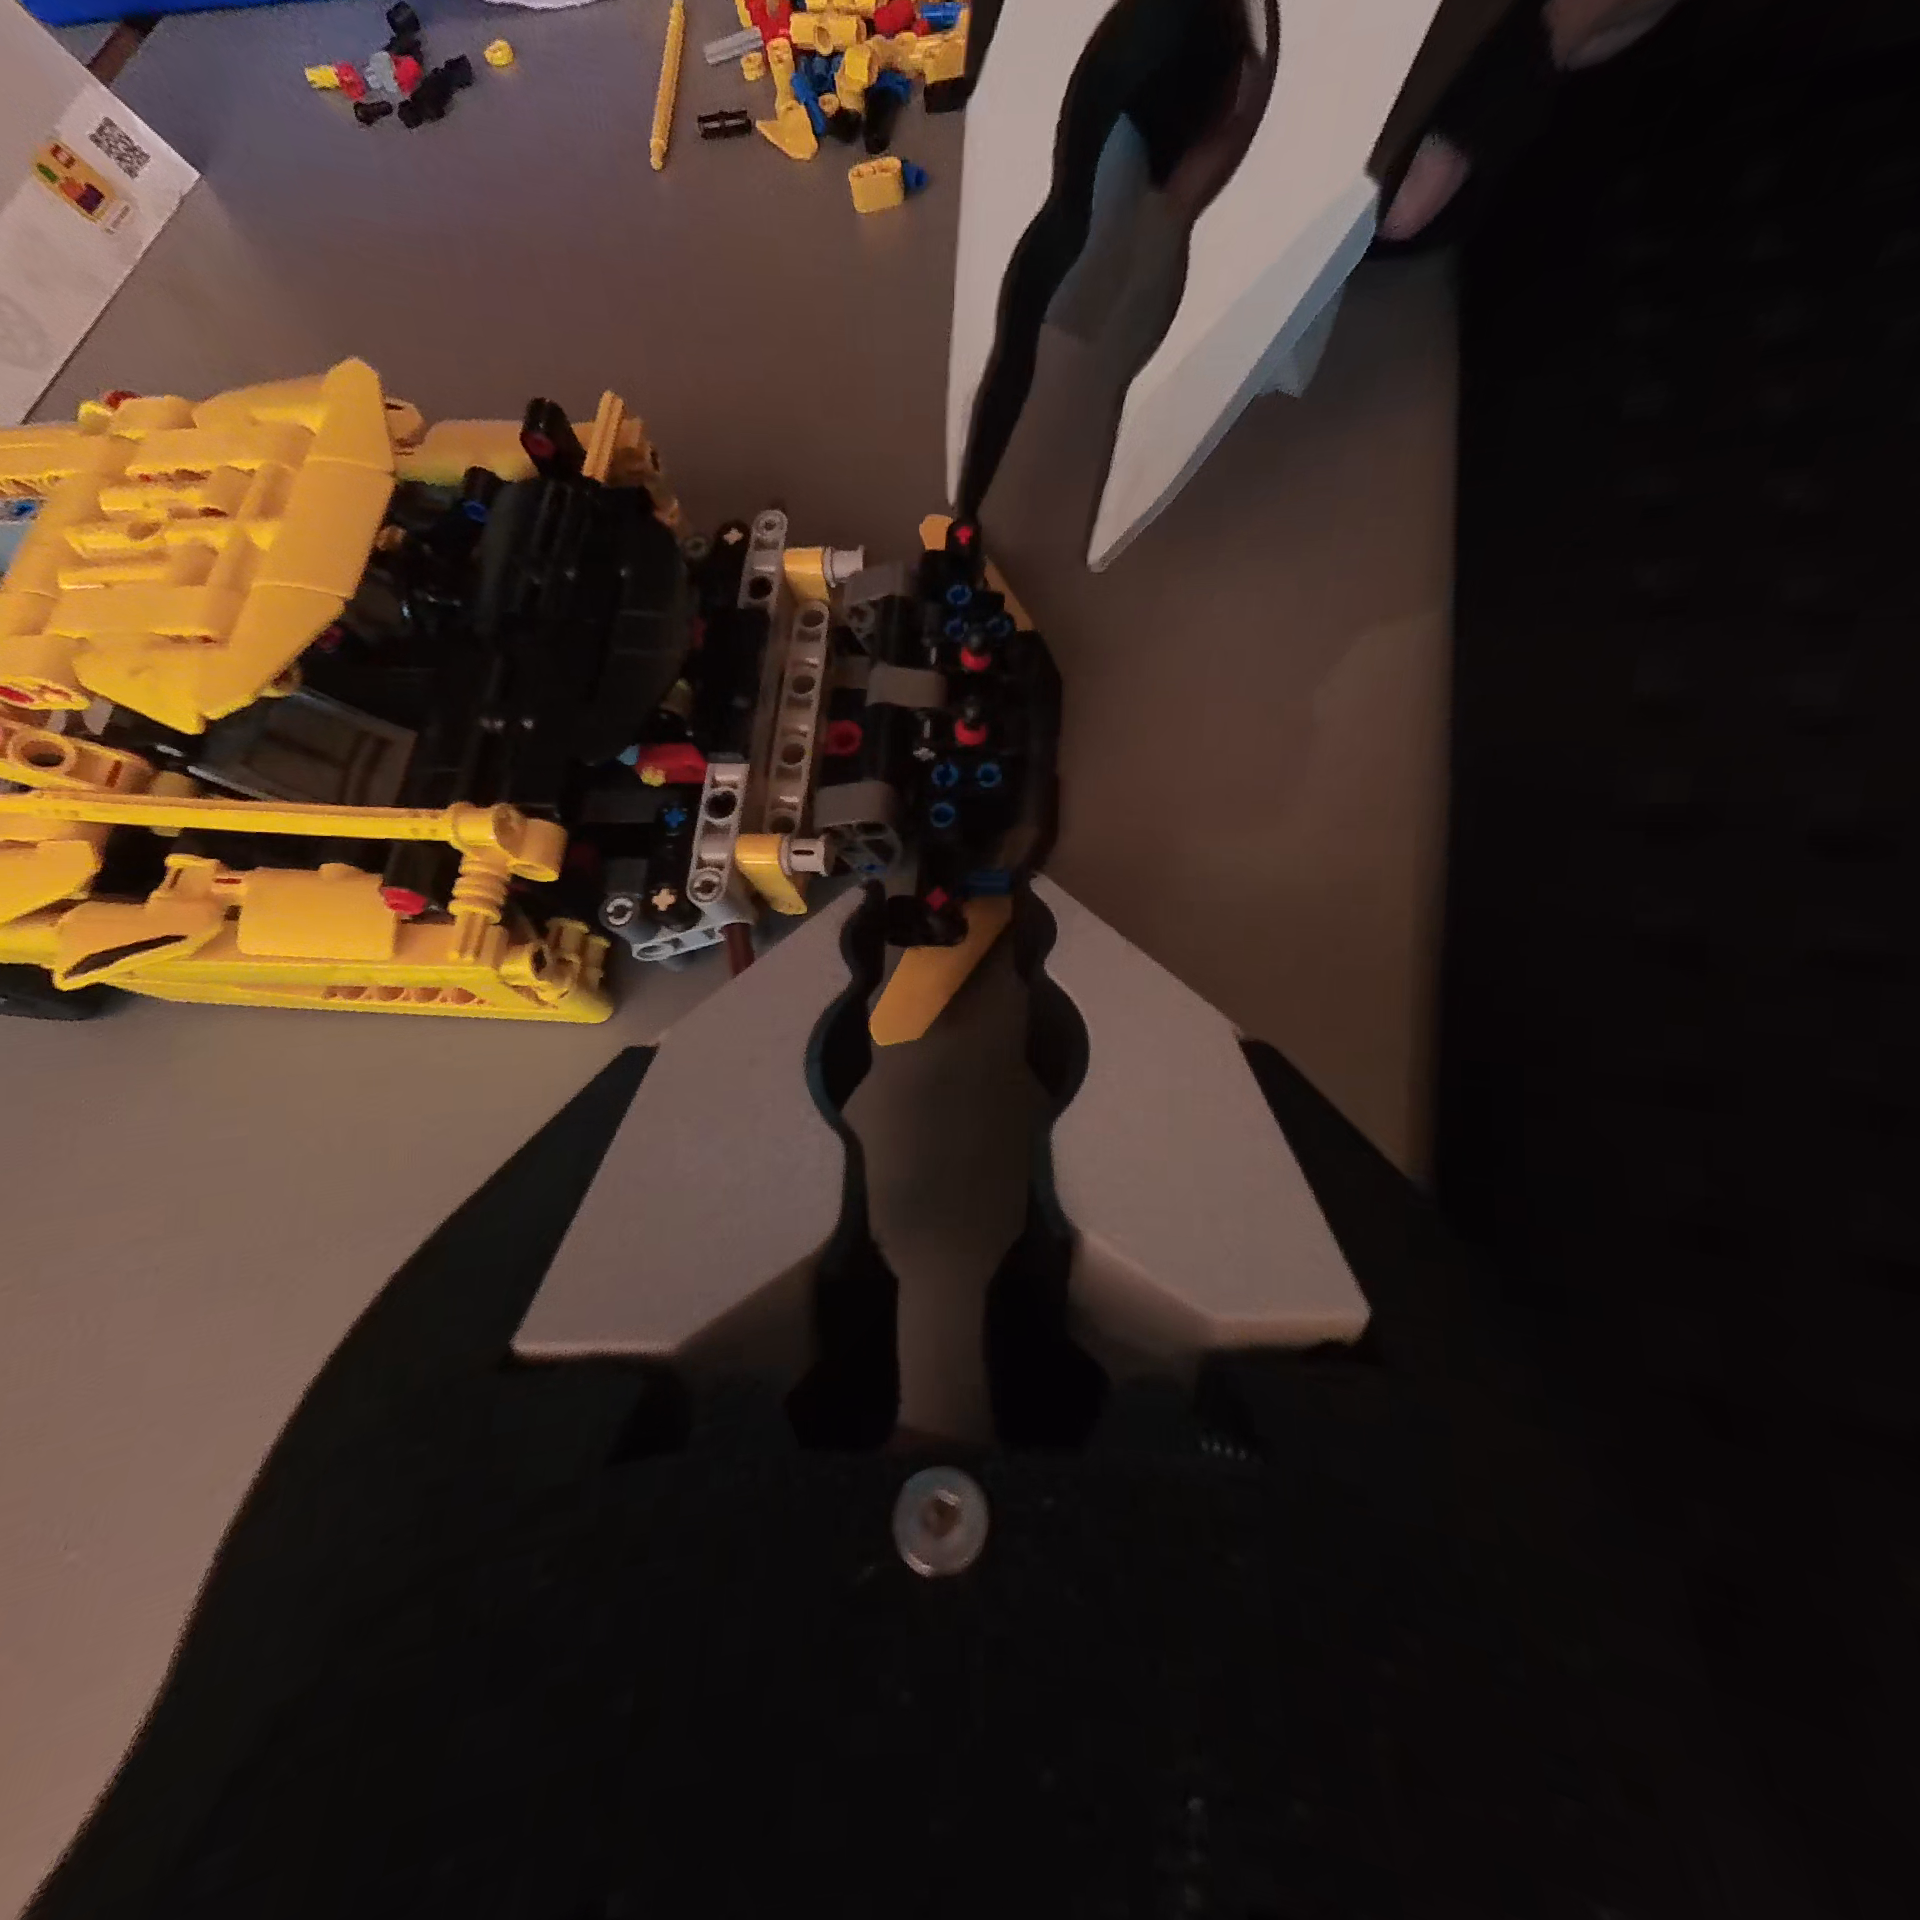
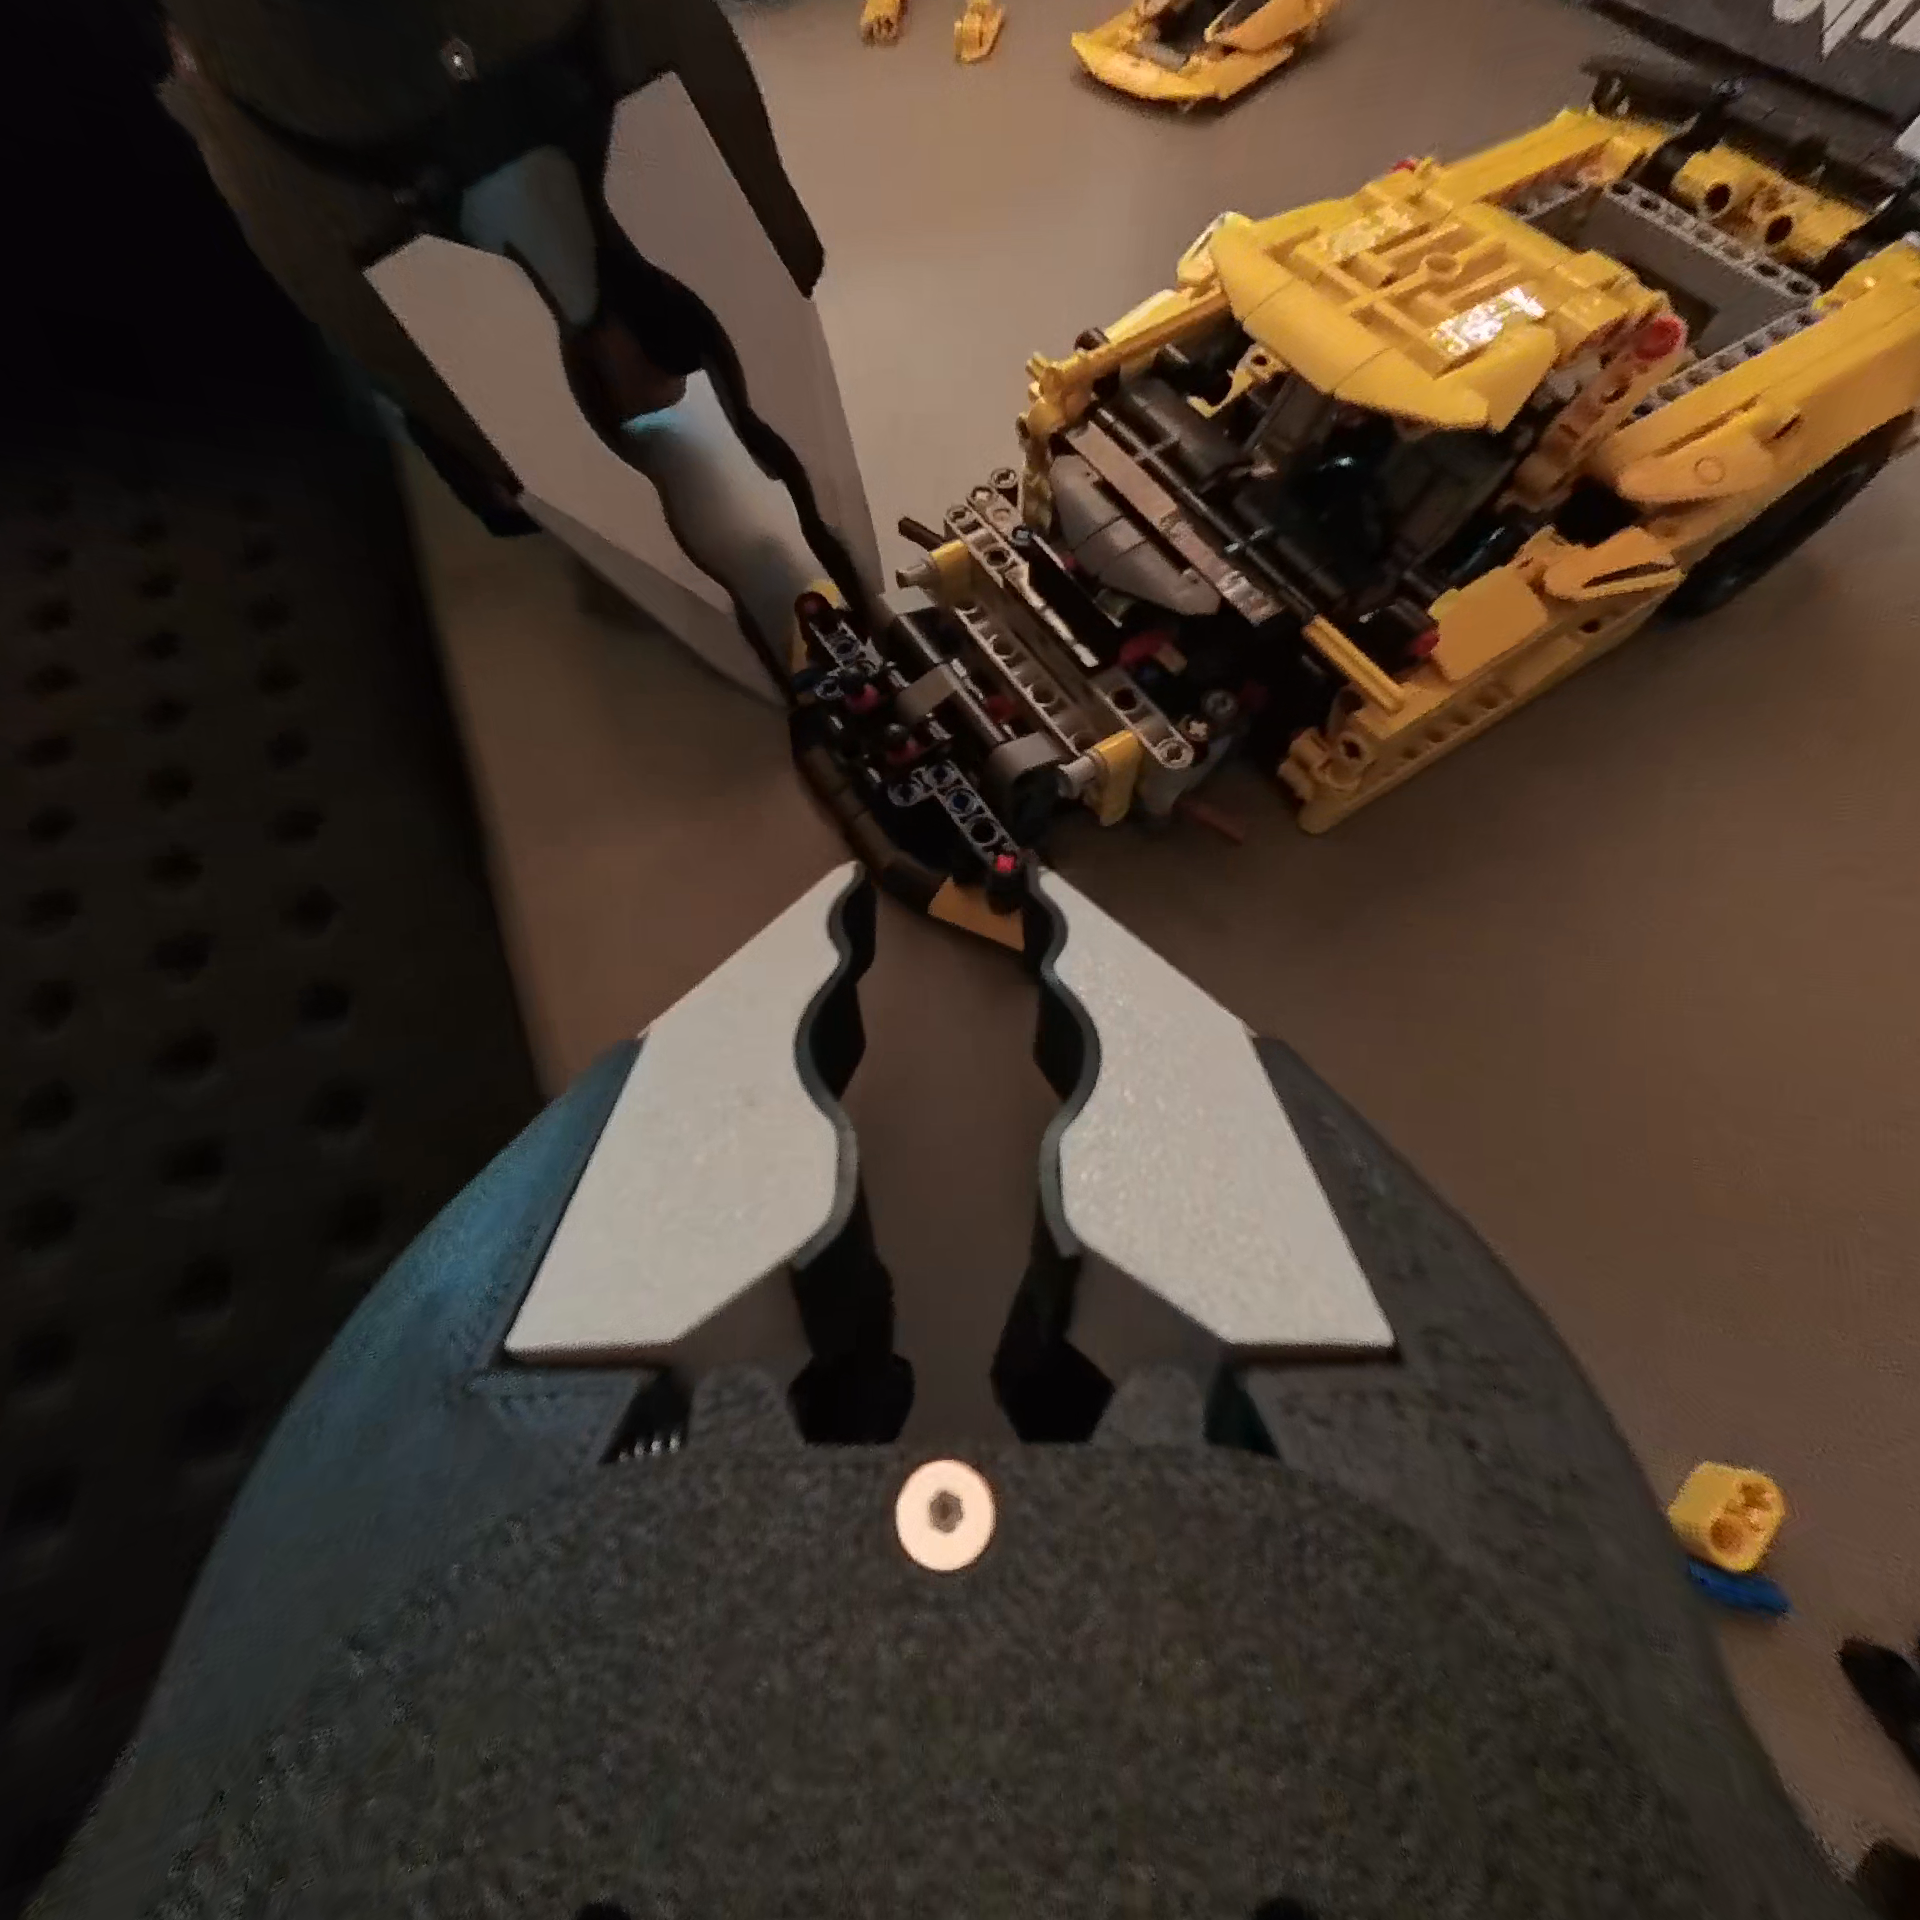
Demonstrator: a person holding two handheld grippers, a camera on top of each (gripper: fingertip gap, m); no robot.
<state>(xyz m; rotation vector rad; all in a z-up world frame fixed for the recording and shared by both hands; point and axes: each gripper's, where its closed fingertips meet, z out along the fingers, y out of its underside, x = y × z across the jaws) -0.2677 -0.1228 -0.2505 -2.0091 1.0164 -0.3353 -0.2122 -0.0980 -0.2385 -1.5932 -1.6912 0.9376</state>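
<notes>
A half-built yellow and black brick car (image 1: 312,644) lies on the grey table (image 1: 416,1195). Its front end is a black bumper section (image 1: 961,717) with blue and red pins and yellow tips. My left gripper (image 1: 951,899) is shut on the near yellow tip of that bumper. The right gripper (image 1: 1029,535) comes in from above and touches the far tip. In the right wrist view my right gripper (image 2: 945,883) is shut on the yellow end of the bumper (image 2: 904,769). The left gripper (image 2: 805,634) holds the opposite end. The car (image 2: 1455,416) stretches off to the right.
Loose yellow, black, red and blue pieces (image 1: 842,62) and a yellow rod (image 1: 665,83) lie at the far side. A white booklet (image 1: 73,208) is at the left. A yellow connector (image 2: 1725,1527) and yellow panel (image 2: 1195,42) lie nearby. A dark perforated surface (image 2: 208,831) borders the table. The gap from one gripper's tips to the other's is roughly 7 centimeters.
</notes>
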